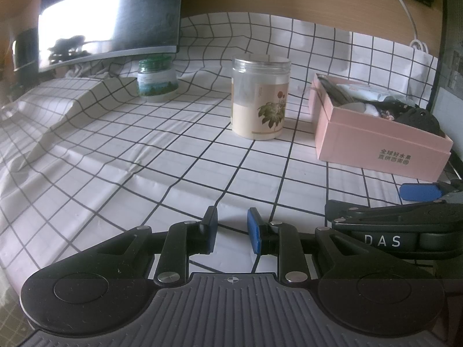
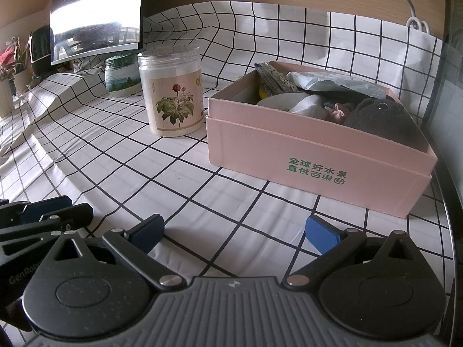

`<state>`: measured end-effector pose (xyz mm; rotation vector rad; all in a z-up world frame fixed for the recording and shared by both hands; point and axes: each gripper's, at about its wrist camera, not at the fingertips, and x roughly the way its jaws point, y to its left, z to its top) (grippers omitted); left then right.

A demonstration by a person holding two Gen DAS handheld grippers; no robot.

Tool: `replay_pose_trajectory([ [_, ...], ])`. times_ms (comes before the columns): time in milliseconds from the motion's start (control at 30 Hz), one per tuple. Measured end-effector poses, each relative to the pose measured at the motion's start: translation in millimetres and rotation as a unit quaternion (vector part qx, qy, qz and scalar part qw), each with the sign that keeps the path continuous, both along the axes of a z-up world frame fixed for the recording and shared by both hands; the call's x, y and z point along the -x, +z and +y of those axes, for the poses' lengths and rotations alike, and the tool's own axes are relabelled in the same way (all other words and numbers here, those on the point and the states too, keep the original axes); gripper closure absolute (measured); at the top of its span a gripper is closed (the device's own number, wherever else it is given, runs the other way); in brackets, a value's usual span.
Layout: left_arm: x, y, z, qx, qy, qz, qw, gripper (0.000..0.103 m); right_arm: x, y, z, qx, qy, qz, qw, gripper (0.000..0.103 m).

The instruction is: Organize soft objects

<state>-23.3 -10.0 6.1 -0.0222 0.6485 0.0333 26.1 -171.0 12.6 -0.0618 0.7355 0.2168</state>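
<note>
Right now both grippers hang low over the checked surface [image 1: 144, 150] holding nothing: the left gripper [image 1: 232, 230] has its pads a small gap apart, the right gripper [image 2: 235, 231] is spread wide. Soft objects sit piled in the pink box [image 2: 306, 159], among them a dark plush toy [image 2: 379, 115] at its near right corner. Just left of the box stands a flower-label jar [image 2: 173, 92], with a green-lidded jar [image 2: 121, 75] behind it
</note>
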Motion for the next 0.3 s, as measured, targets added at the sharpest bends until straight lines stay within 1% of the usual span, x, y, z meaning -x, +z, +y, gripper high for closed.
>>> replay_pose_trajectory([
  [300,0.0,0.1,-0.4,0.002,0.000,0.001,1.0000,0.077,0.0,0.1,0.0,0.000,0.000,0.000,1.000,0.000],
])
